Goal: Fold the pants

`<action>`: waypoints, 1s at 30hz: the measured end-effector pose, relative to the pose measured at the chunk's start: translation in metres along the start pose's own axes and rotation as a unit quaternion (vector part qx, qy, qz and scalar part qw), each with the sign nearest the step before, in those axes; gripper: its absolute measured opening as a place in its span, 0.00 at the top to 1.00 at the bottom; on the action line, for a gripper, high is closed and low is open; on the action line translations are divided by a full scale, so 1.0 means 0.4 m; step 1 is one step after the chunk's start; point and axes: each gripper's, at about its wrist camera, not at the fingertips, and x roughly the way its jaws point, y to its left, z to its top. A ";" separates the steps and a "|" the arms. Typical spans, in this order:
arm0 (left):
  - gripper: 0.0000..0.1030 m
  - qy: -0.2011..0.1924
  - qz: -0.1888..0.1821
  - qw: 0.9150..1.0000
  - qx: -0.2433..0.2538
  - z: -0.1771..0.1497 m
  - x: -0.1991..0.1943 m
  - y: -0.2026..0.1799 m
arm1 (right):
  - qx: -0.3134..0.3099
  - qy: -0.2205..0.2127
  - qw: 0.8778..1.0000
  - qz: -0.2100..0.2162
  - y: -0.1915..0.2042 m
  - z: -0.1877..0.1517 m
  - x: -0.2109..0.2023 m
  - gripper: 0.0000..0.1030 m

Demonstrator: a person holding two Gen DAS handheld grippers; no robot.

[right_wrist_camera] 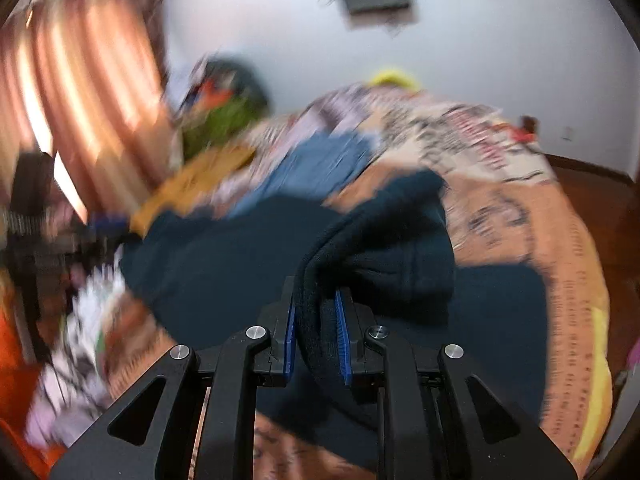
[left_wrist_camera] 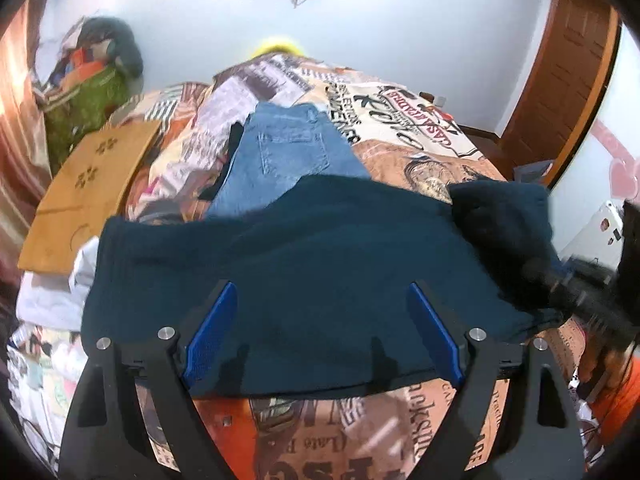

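Dark teal pants (left_wrist_camera: pixel 304 264) lie spread on the patterned bedspread (left_wrist_camera: pixel 400 120). My left gripper (left_wrist_camera: pixel 322 304) is open, its blue pads wide apart just above the near part of the pants, holding nothing. My right gripper (right_wrist_camera: pixel 316 312) is shut on a thick fold of the same pants (right_wrist_camera: pixel 384 248) and holds it lifted over the rest of the cloth. In the left wrist view the right gripper (left_wrist_camera: pixel 560 280) shows blurred at the right, with the raised fold (left_wrist_camera: pixel 500 220) beside it. The right wrist view is motion-blurred.
Folded blue jeans (left_wrist_camera: pixel 288 156) lie beyond the dark pants. A brown cardboard box (left_wrist_camera: pixel 88 188) sits at the left of the bed, white clothes (left_wrist_camera: pixel 56 292) below it. A pile of clothes (left_wrist_camera: pixel 92 80) stands by the curtain. A wooden door (left_wrist_camera: pixel 560 92) is at the right.
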 end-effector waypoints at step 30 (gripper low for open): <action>0.36 0.097 -0.112 0.986 0.077 0.054 0.212 -0.323 | 0.177 -0.003 0.976 -0.124 -0.275 -0.154 -0.176 0.43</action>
